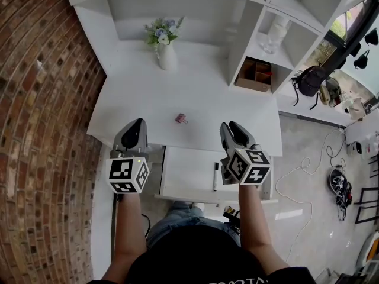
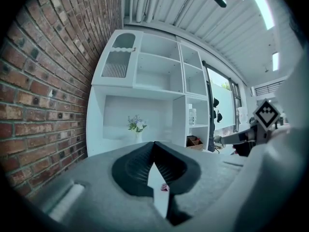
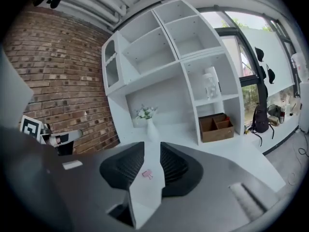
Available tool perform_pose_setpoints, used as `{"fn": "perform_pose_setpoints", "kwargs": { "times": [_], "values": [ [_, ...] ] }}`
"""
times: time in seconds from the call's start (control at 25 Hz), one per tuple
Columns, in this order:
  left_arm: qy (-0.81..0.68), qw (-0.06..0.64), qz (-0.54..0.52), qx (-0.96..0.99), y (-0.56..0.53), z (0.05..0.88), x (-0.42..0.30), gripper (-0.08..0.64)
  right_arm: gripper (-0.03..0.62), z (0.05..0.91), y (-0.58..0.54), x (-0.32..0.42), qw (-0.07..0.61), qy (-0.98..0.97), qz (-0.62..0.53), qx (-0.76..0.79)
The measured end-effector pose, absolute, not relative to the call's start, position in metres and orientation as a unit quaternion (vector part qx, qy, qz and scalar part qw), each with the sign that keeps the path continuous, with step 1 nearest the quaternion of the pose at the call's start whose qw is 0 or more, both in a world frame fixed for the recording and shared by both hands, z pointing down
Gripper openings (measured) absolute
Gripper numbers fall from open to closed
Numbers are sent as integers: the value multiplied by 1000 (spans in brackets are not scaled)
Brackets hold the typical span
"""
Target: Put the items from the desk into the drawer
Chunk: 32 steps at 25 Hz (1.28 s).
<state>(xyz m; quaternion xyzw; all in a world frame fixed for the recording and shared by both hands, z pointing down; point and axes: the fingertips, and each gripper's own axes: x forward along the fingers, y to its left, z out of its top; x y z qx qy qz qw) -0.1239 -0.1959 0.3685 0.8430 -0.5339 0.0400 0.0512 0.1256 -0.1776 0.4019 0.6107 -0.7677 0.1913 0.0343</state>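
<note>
The left gripper is held over the front edge of the desk, its jaws closed tip to tip on nothing. One vase is set at the back. One pink clip lies on the desk between the two grippers, with bare desktop all round it; its heading cannot be told. One pen is laid in the open drawer, its long axis running from the drawer front toward the desk. The right gripper is held with its jaws apart and empty.
</note>
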Motion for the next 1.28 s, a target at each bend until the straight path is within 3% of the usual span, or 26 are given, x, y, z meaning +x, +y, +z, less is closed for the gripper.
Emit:
{"fn": "perform_pose_setpoints", "kwargs": {
  "times": [0.56, 0.88, 1.16, 1.28],
  "values": [
    [-549, 96, 62, 828, -205, 407, -161, 3, 120, 514, -258, 29, 168, -785, 291, 520],
    [-549, 112, 74, 825, -213, 426, -169, 3, 123, 589, -289, 15, 216, -733, 391, 514],
    [-556, 126, 81, 817, -214, 443, -183, 3, 132, 618, -311, 16, 126, -682, 512, 506],
    [-561, 132, 84, 813, -213, 449, -189, 3, 137, 627, -314, 15, 122, -667, 535, 504]
  ]
}}
